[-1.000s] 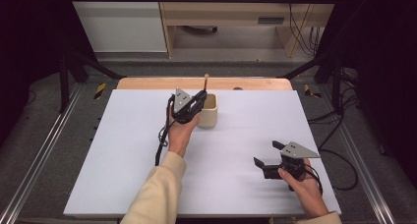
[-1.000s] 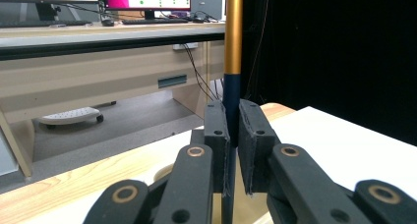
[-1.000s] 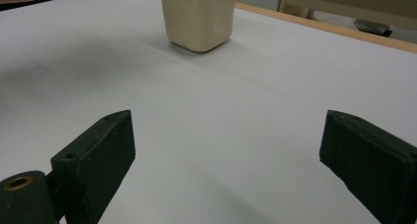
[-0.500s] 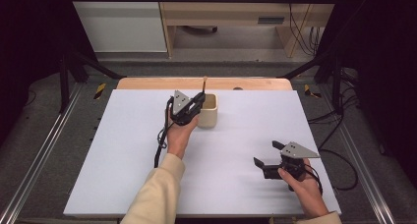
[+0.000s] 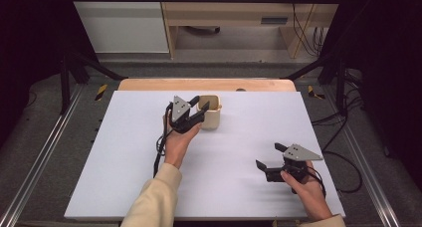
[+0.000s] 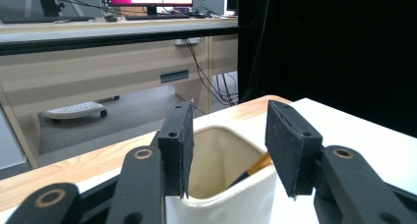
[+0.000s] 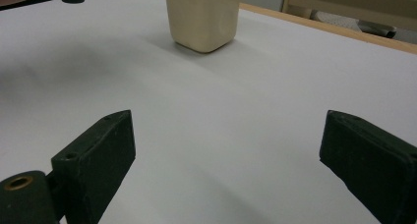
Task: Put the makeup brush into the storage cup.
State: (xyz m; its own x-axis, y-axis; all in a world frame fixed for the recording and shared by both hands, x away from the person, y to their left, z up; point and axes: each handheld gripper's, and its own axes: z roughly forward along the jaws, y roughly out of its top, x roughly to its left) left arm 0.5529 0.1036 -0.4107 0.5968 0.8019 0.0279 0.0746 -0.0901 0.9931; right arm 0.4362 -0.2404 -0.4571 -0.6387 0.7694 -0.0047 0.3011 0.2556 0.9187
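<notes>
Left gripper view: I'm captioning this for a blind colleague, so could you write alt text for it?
The left gripper has just been opening its two black jaws above a cream cup, with nothing between them. A thin wooden stick with a dark tip leans inside the cup, which stands on the white table.

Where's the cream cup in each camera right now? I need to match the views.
High view: cream cup near the table's far middle, just right of the left gripper.
Left gripper view: bottom centre, right below the open jaws.
Right gripper view: top centre, farther off.
Shared landmark: the table's wooden far edge.
</notes>
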